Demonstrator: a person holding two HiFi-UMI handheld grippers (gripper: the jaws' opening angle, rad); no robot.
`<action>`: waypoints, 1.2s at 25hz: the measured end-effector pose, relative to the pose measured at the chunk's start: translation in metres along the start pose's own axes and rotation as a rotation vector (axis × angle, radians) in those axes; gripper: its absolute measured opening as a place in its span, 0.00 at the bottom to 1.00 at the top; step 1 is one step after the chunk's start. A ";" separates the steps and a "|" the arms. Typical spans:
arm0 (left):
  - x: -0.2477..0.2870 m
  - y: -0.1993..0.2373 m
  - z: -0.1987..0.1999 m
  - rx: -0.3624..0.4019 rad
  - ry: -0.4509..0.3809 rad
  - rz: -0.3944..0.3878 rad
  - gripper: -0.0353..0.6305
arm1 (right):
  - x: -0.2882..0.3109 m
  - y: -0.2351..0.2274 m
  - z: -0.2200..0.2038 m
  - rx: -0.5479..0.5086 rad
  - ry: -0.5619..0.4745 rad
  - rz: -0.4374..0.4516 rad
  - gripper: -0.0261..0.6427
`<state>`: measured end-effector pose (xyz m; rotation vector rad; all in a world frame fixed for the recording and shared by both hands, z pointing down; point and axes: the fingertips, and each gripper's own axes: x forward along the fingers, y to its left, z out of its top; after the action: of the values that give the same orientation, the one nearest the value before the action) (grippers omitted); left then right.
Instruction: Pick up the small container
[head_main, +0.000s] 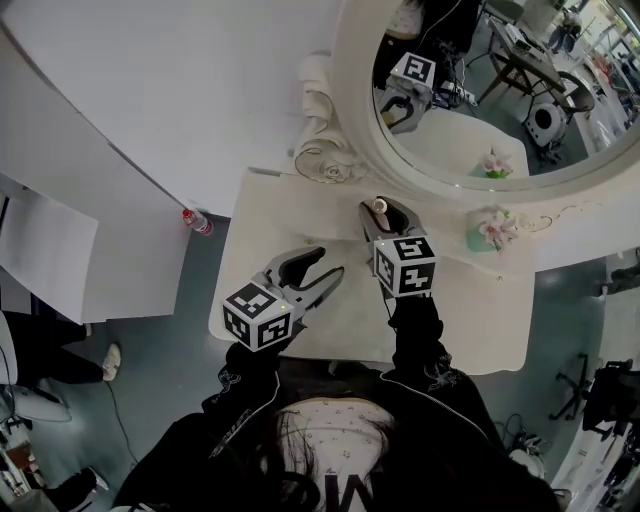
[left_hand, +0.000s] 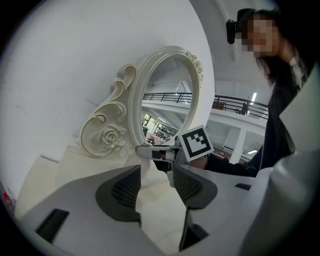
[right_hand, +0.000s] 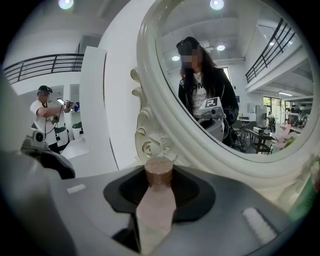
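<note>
My left gripper (head_main: 328, 264) hangs over the table (head_main: 470, 320), jaws apart and empty, so I see little risk there. My right gripper (head_main: 382, 214) is clamped on the small container (right_hand: 157, 205), close to the mirror frame (head_main: 350, 120). The smooth, slim body could slip or tilt between the pads. A hasty lift might knock it against the frame.

- The small pale-pink bottle-shaped container (right_hand: 156, 210), lower centre of your right gripper view, looks frosted and matt; its copper-coloured cap (right_hand: 159, 172) has a dull metallic sheen.
- The cream carved mirror frame (right_hand: 157, 107) looks smooth and glossy.
- Your left gripper (left_hand: 156, 177) has dark pads (left_hand: 125, 189) with a rough grid texture, set in smooth matt grey plastic.
</note>
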<state>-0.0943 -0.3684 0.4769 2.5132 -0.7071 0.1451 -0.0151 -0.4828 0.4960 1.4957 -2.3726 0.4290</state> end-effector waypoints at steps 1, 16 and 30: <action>0.000 -0.001 -0.001 -0.001 0.002 -0.001 0.36 | -0.005 0.003 0.003 -0.002 -0.002 0.008 0.25; 0.028 -0.022 -0.036 -0.111 0.054 -0.055 0.37 | -0.073 0.048 0.032 -0.071 -0.037 0.152 0.25; 0.043 -0.077 -0.061 -0.092 0.067 -0.089 0.38 | -0.142 0.075 0.020 -0.107 -0.059 0.261 0.25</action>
<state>-0.0162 -0.3008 0.5042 2.4349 -0.5610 0.1606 -0.0264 -0.3447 0.4137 1.1726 -2.6029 0.3134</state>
